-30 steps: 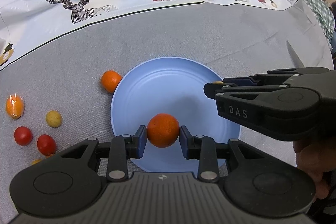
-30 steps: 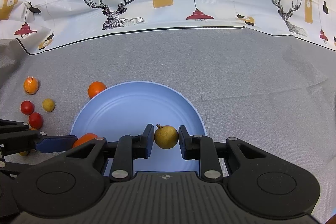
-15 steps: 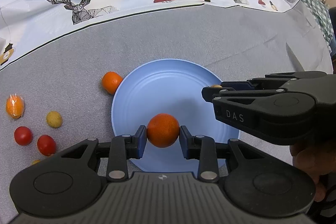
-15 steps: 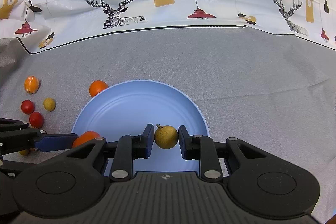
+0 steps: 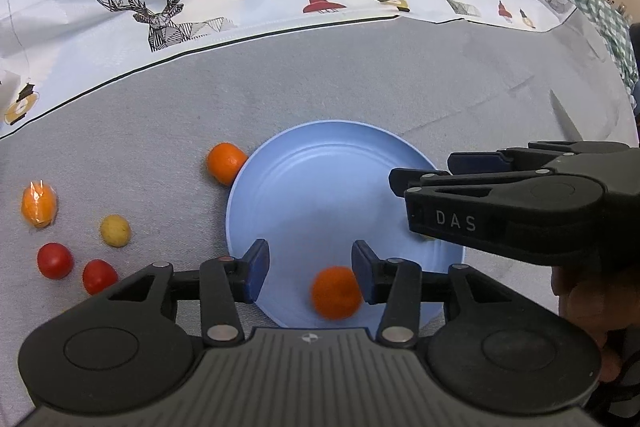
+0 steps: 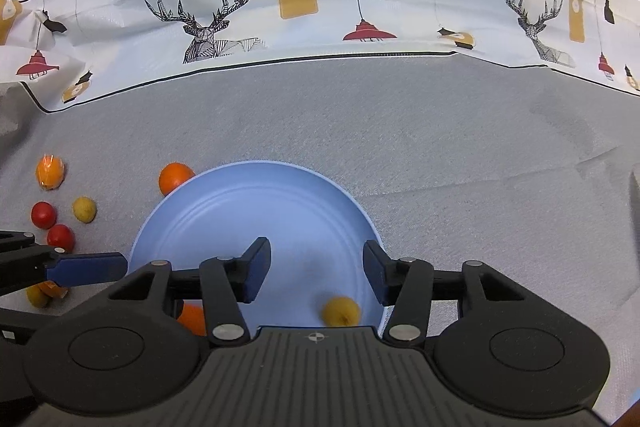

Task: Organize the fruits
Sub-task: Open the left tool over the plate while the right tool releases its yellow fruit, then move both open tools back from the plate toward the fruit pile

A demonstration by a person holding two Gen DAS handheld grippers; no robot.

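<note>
Both grips just released. Left gripper jaws opening, orange now loose on blue plate. Right gripper jaws opening, yellow fruit dropped near plate's front rim. Two fruits delivered; others remain on cloth.

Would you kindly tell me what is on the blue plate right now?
An orange and a yellow fruit lie on the plate, each below an opening claw. The claws' bodies cover the plate's near edge, so anything there is unseen.
</note>
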